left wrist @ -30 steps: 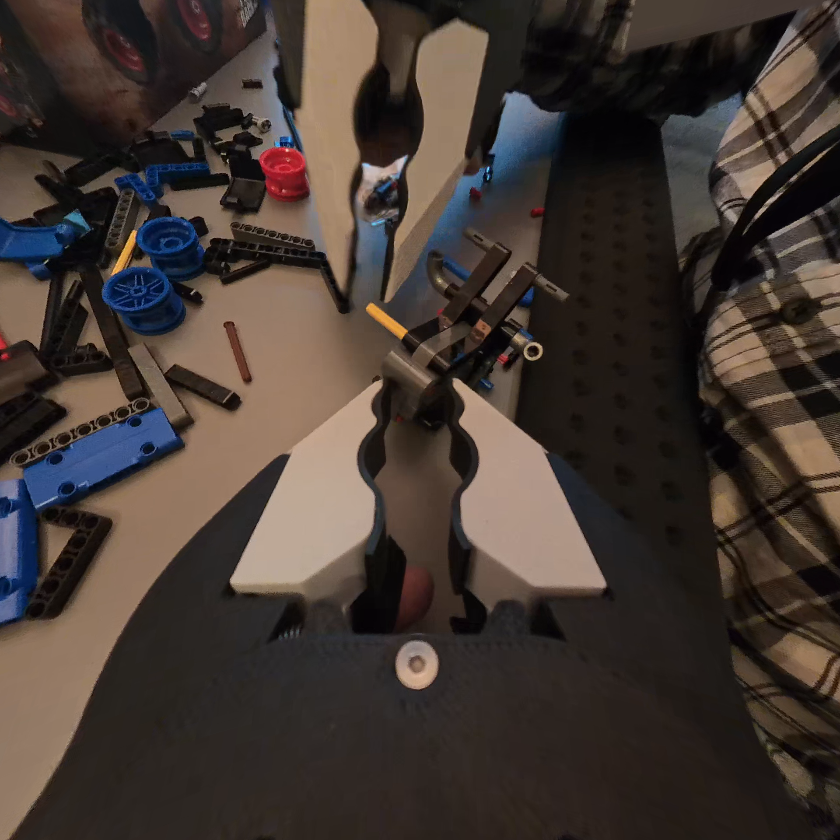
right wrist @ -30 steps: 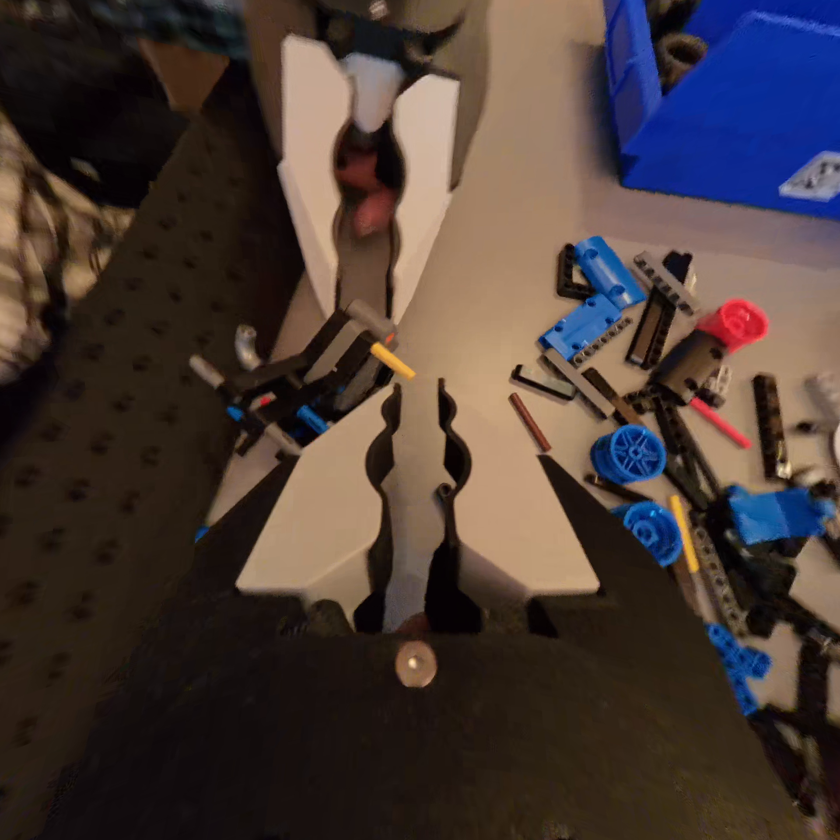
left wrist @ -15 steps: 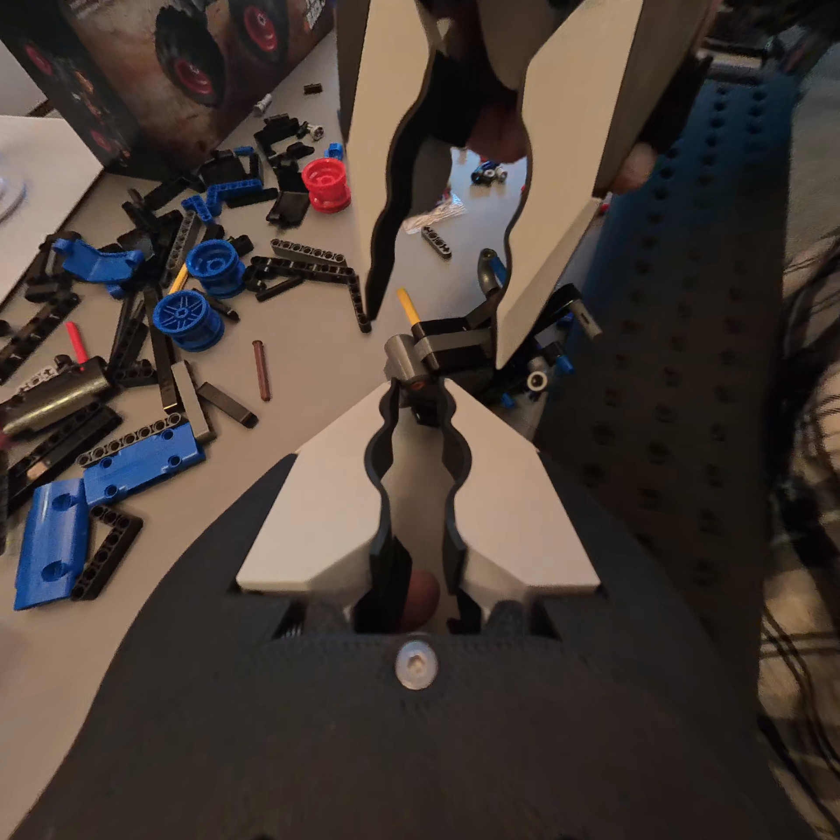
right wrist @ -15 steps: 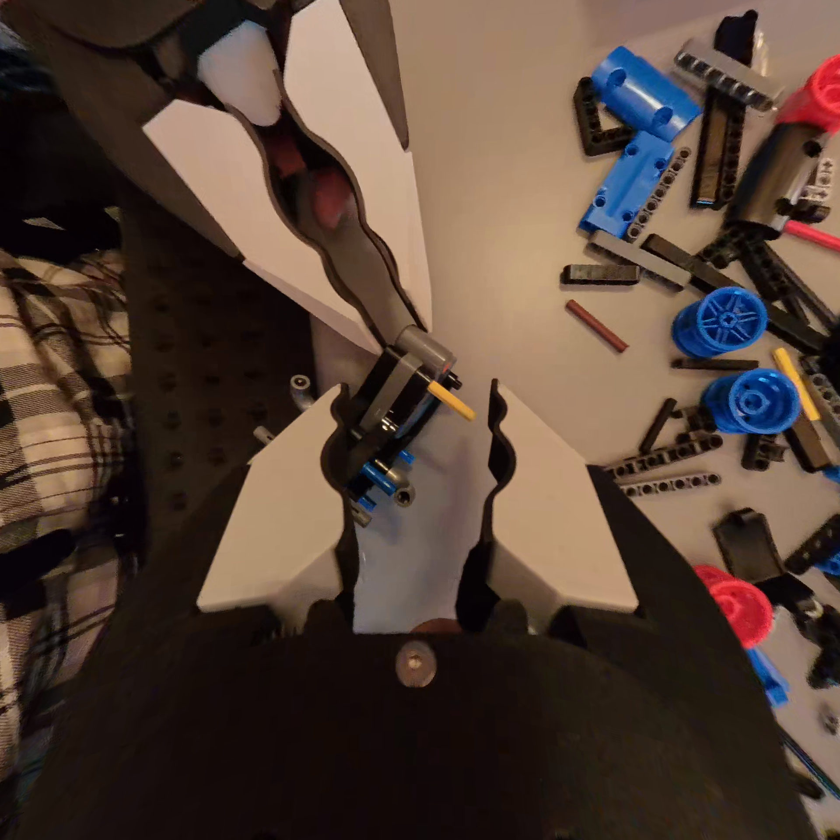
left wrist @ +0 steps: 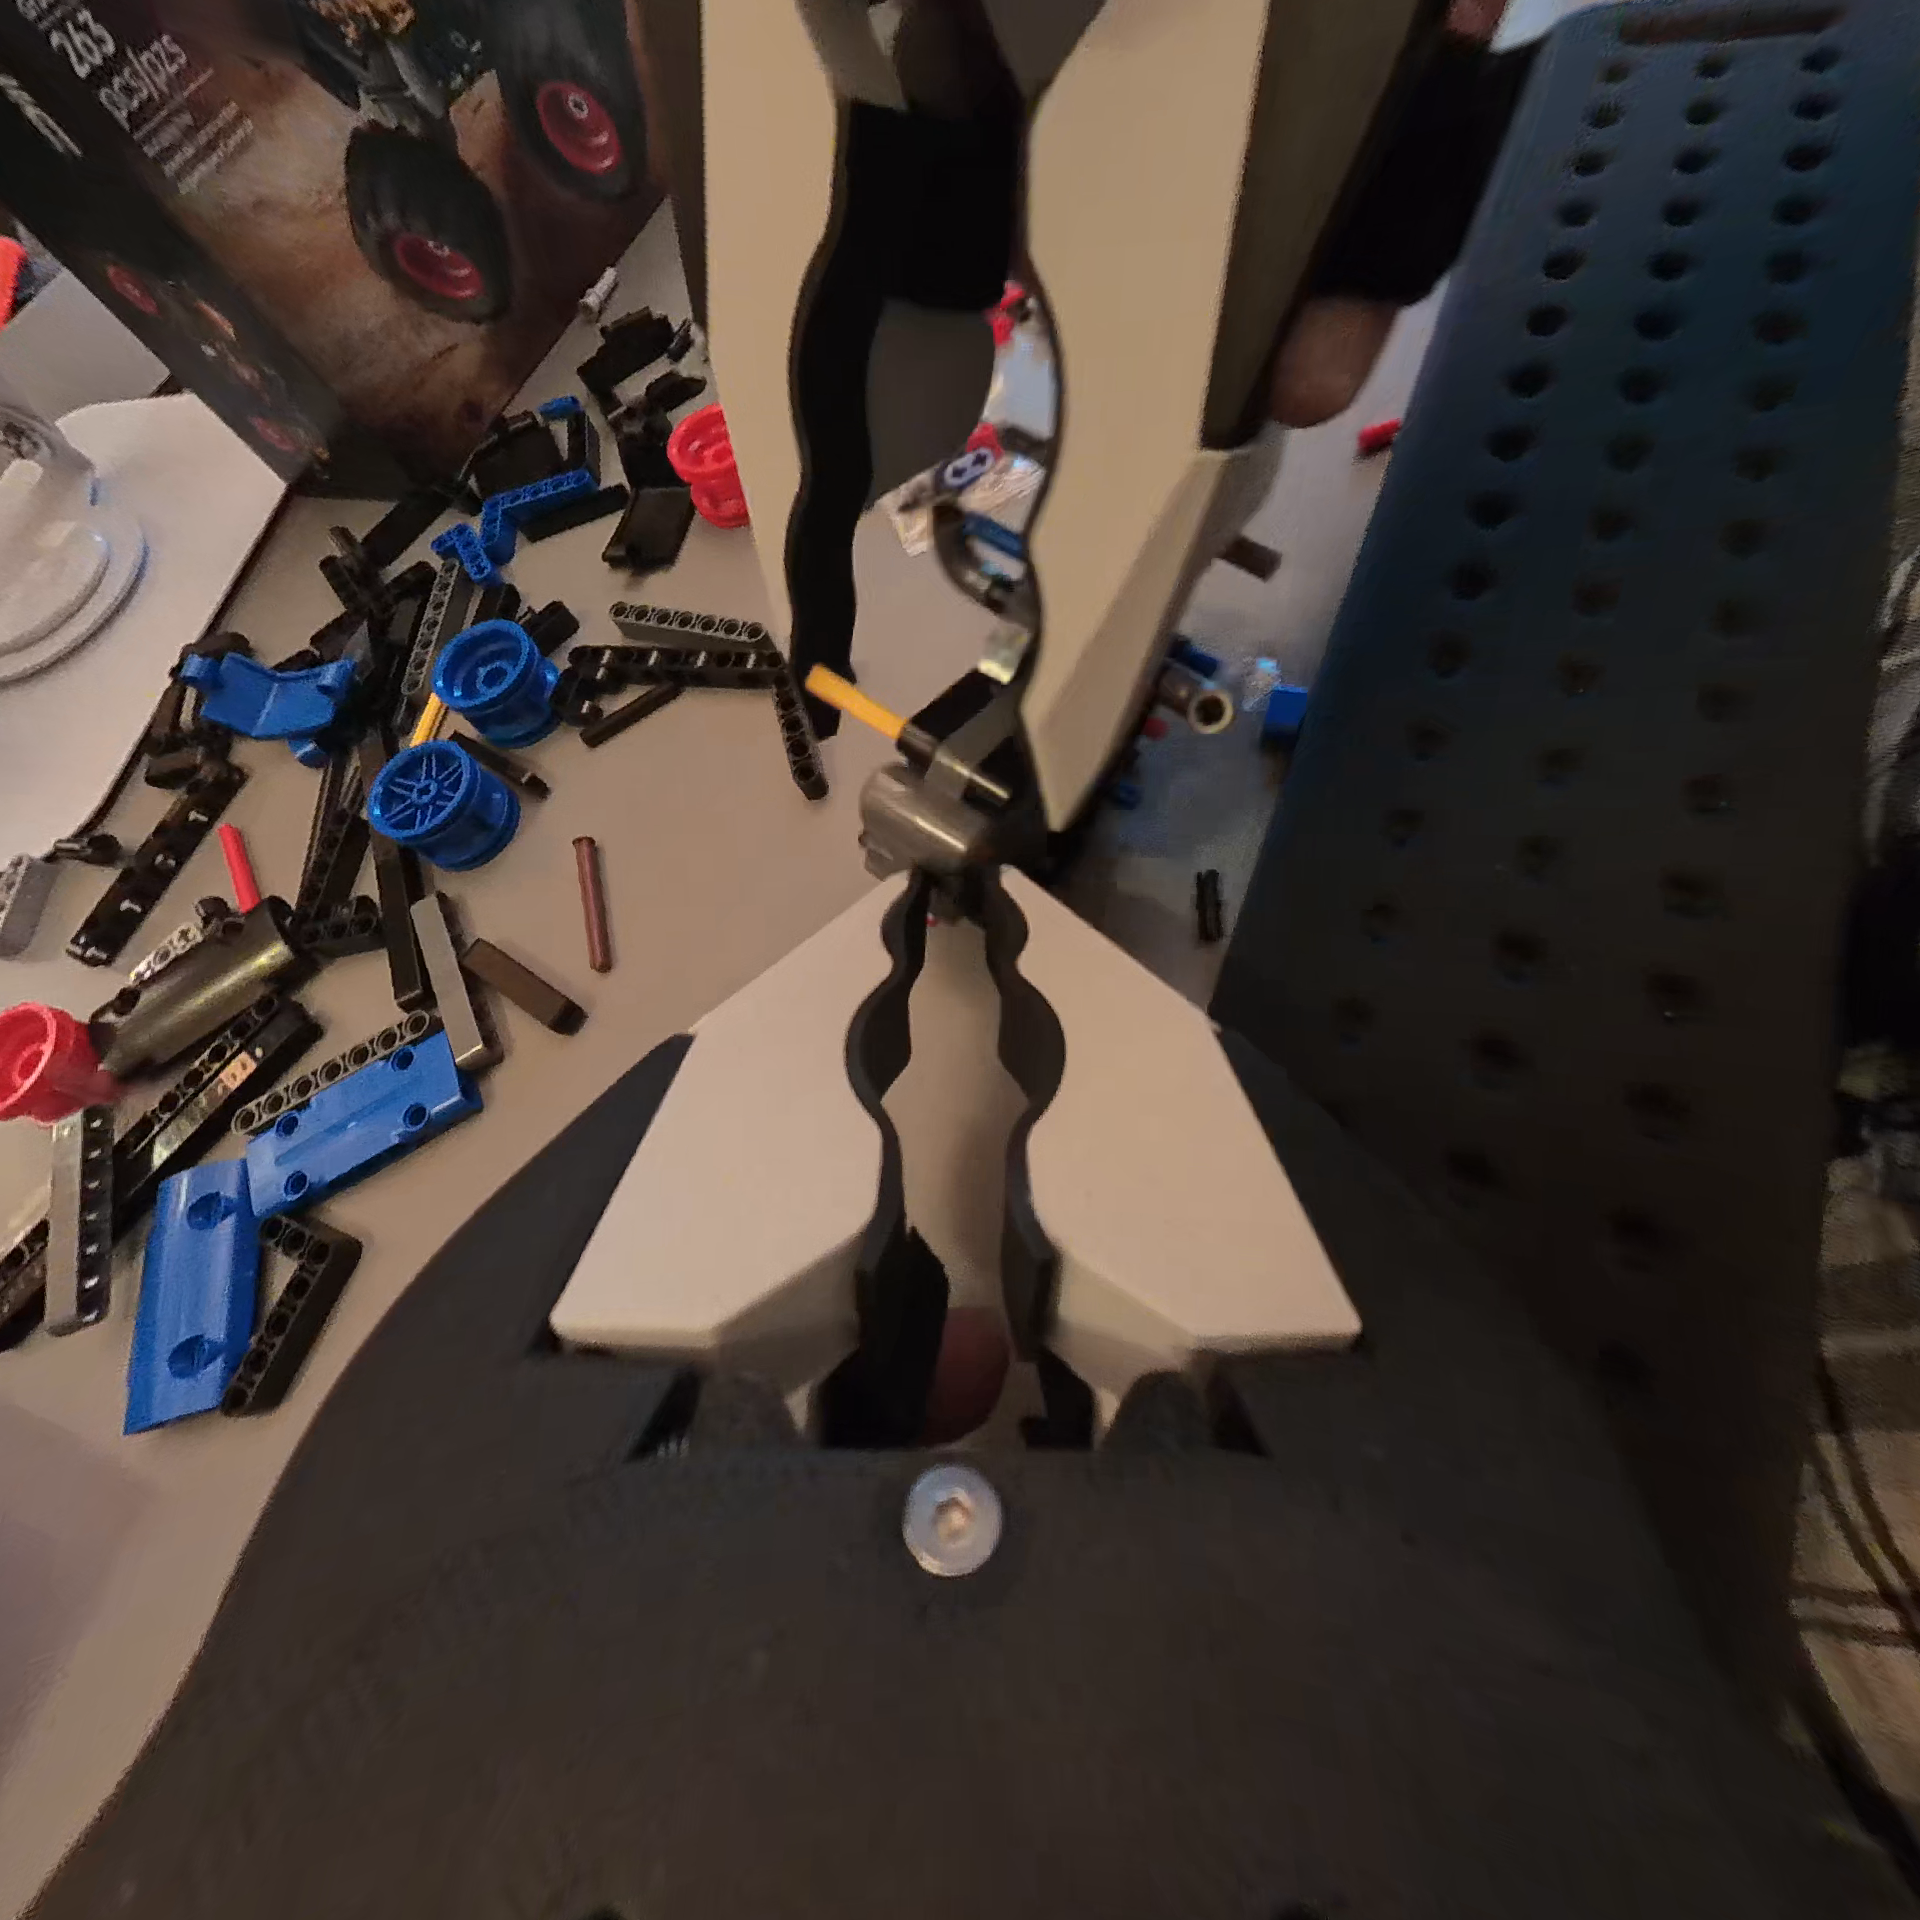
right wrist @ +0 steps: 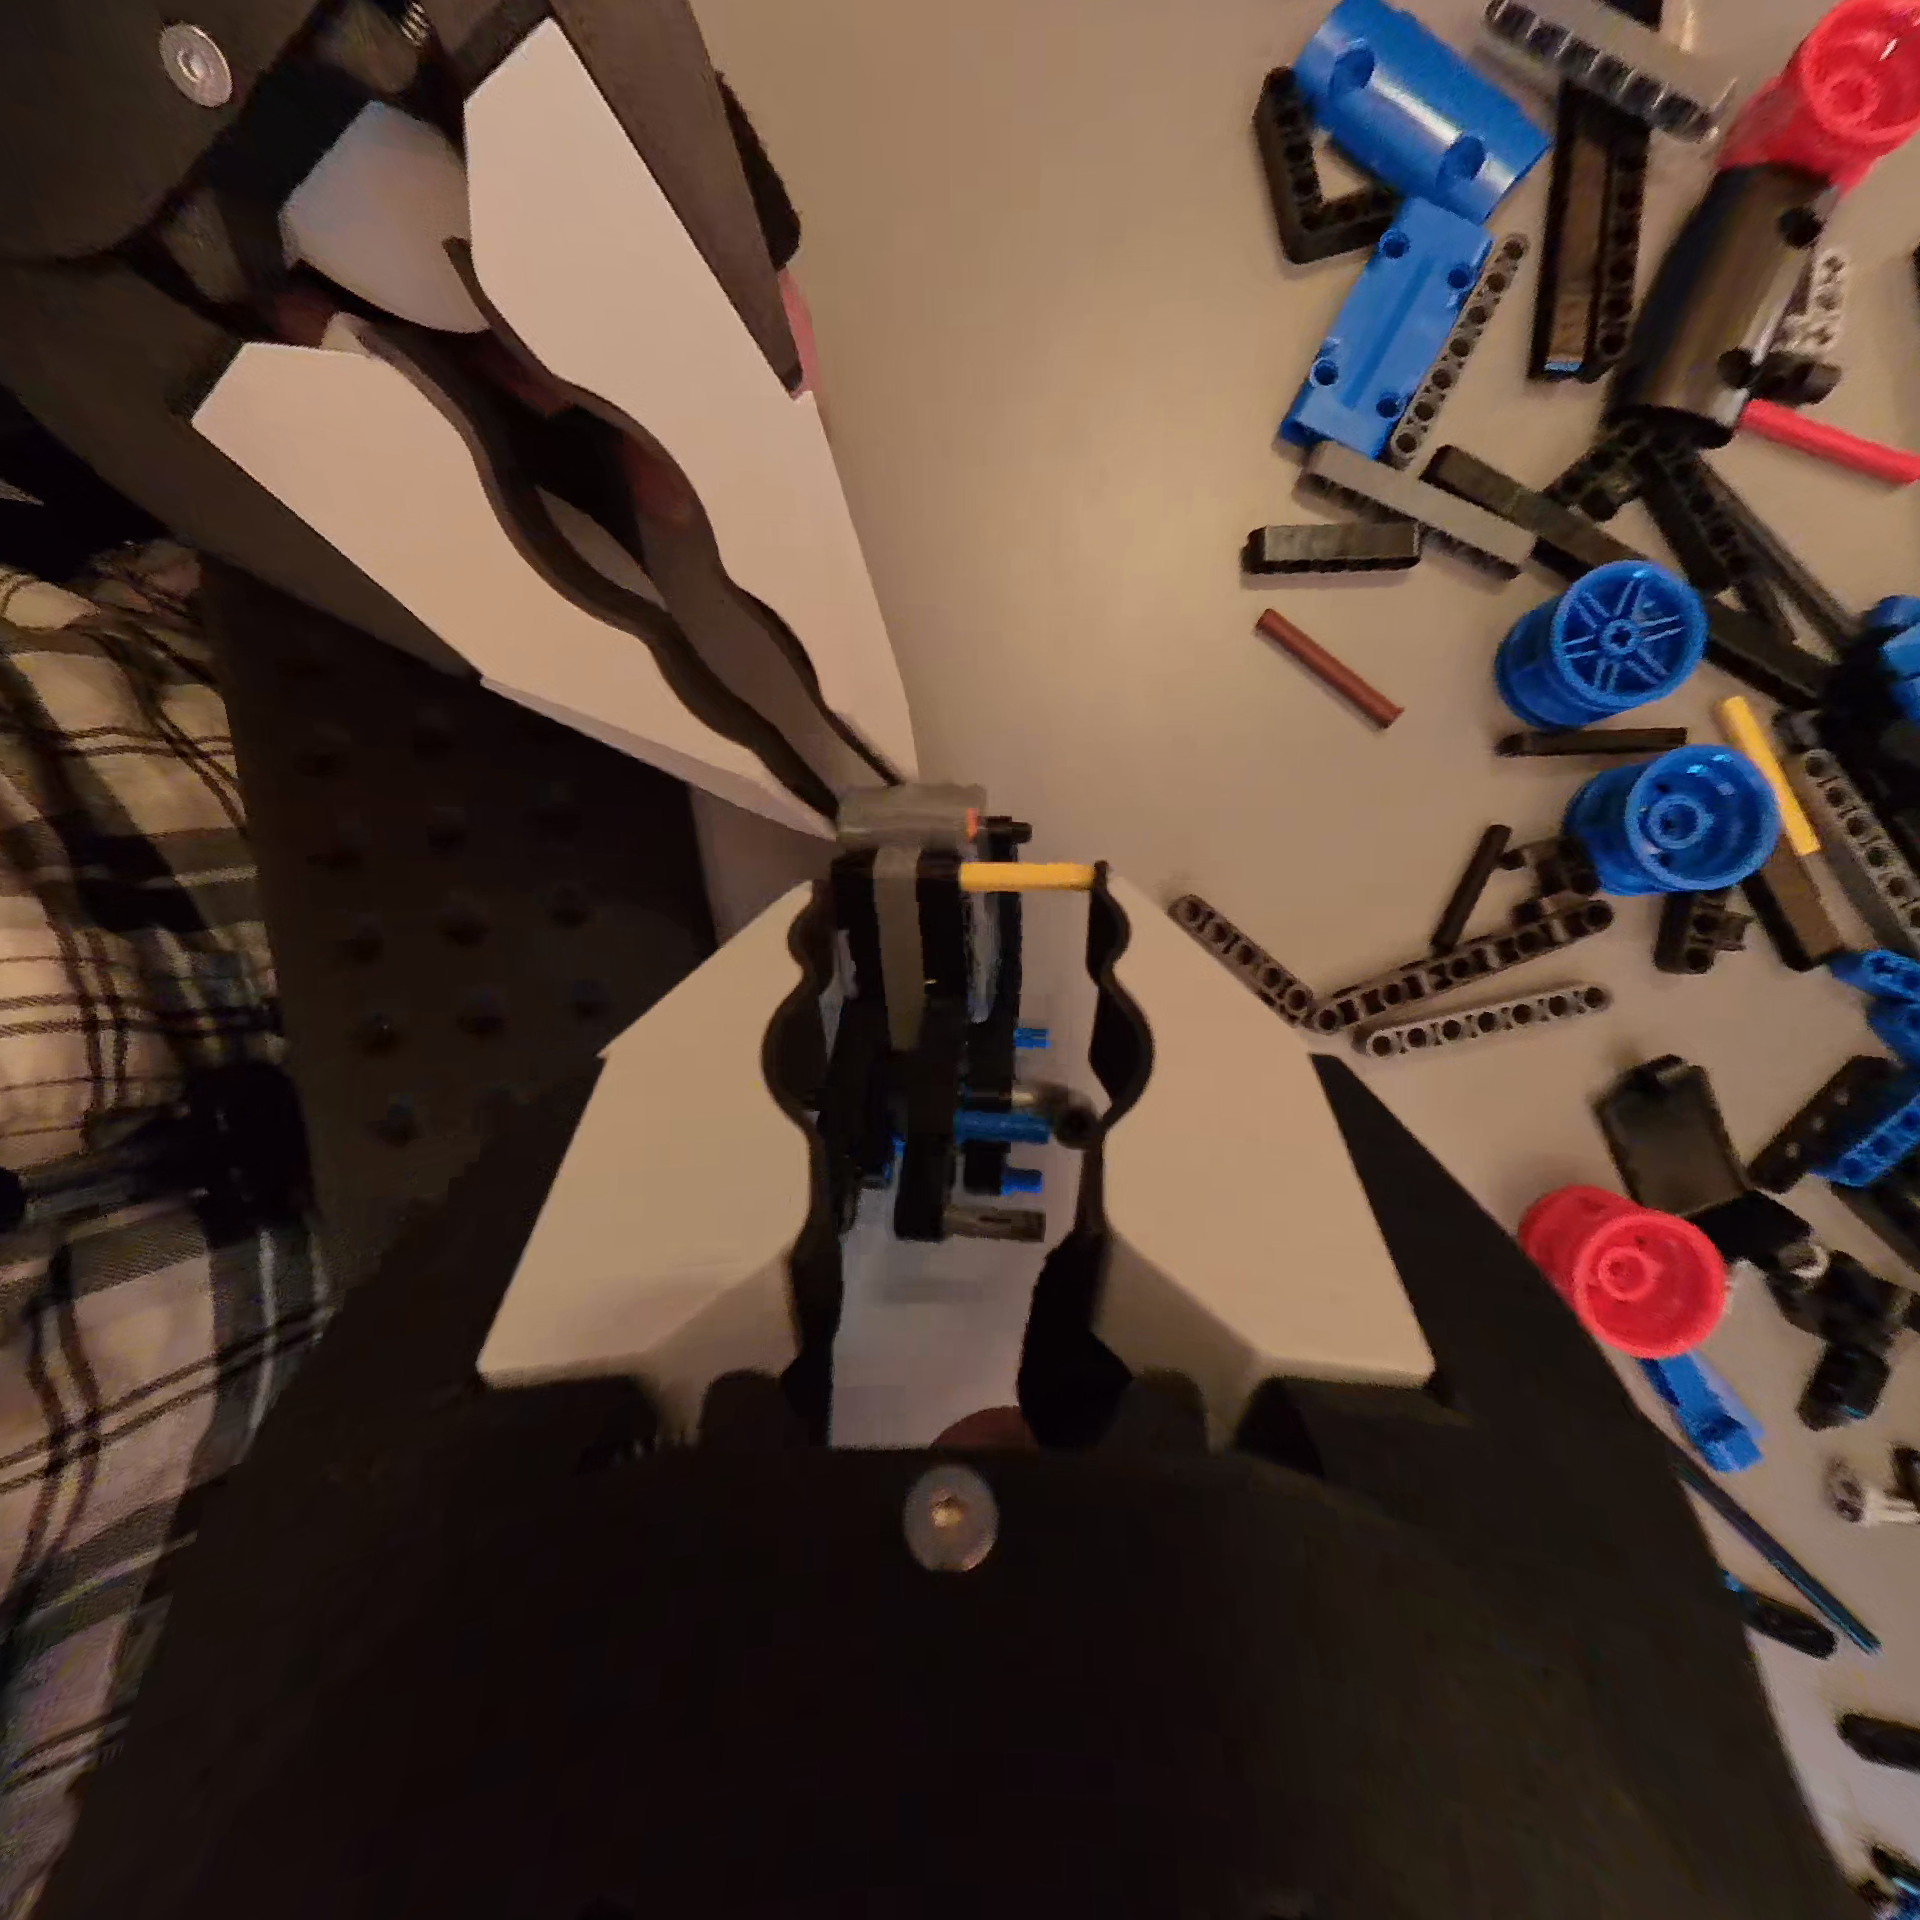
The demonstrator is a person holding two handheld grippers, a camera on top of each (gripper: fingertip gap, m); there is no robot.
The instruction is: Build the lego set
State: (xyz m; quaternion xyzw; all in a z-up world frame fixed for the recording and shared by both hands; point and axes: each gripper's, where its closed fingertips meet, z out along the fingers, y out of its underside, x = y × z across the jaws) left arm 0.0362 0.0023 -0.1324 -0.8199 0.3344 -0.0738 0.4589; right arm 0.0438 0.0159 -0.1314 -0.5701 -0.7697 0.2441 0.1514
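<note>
A small lego assembly (left wrist: 920,821) of black beams, a grey connector, blue pins and a yellow axle (left wrist: 852,701) hangs between both grippers above the grey table. My left gripper (left wrist: 951,899) is shut on its grey connector end. My right gripper (right wrist: 961,883) comes from the opposite side and straddles the assembly (right wrist: 914,1039). Its jaws have closed in, the yellow axle (right wrist: 1023,876) tip touches one finger and the black beams touch the other. The right gripper also shows in the left wrist view (left wrist: 945,769). The left gripper also shows in the right wrist view (right wrist: 862,805).
Loose black and blue beams, blue wheels (left wrist: 447,805) (right wrist: 1600,639), red wheels (right wrist: 1626,1273) and a brown axle (left wrist: 592,904) lie scattered on the table. The set's box (left wrist: 364,208) stands at the back. A dark perforated panel (left wrist: 1558,727) and a plaid sleeve (right wrist: 104,831) are beside the grippers.
My right gripper opened, moved in over the assembly and narrowed its jaws around it. My left gripper kept hold of the grey end and turned the assembly slightly.
</note>
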